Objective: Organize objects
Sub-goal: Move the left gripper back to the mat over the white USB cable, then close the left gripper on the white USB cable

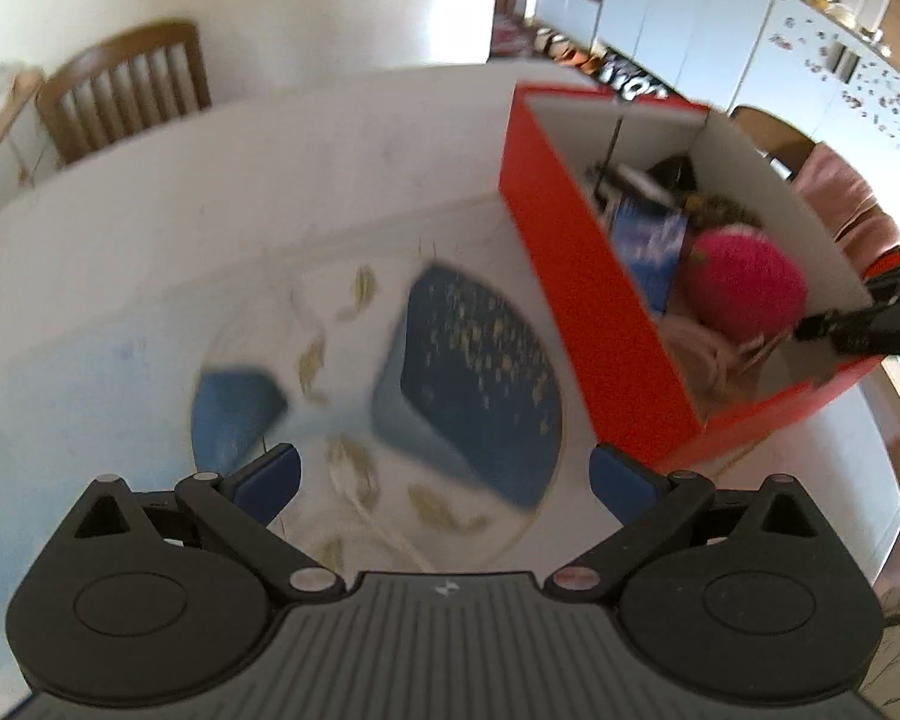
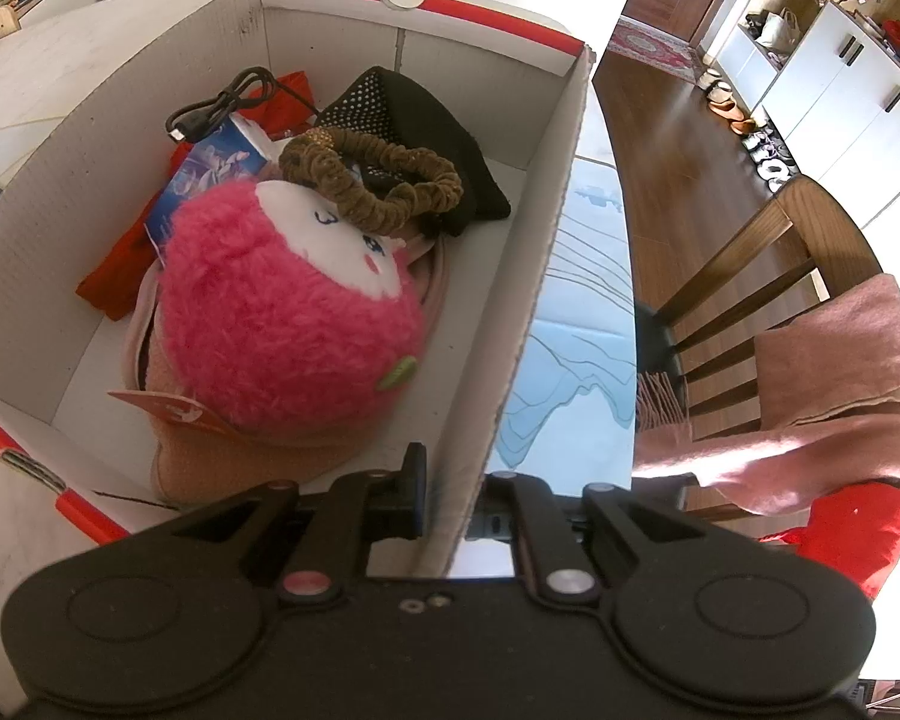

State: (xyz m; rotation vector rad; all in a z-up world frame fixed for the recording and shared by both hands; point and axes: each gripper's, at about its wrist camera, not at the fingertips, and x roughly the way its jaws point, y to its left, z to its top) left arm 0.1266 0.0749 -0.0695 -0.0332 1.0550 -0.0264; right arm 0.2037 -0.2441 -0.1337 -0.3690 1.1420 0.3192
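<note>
Right gripper [image 2: 450,492] has its jaws pinched on the box [image 1: 570,276] wall – steadying it, I'd guess – with the pink plush [image 2: 282,312] inside, while the left gripper [image 1: 444,474] hangs wide, holding nothing, over the bench [image 1: 150,240].

The box [image 2: 513,276] is made of matt cardboard, red outside. The pink toy [image 2: 282,324] is covered in fluffy plush. The chair [image 2: 744,264] is built of glossy wood, and a woolly cloth [image 2: 840,372] is draped over it.
</note>
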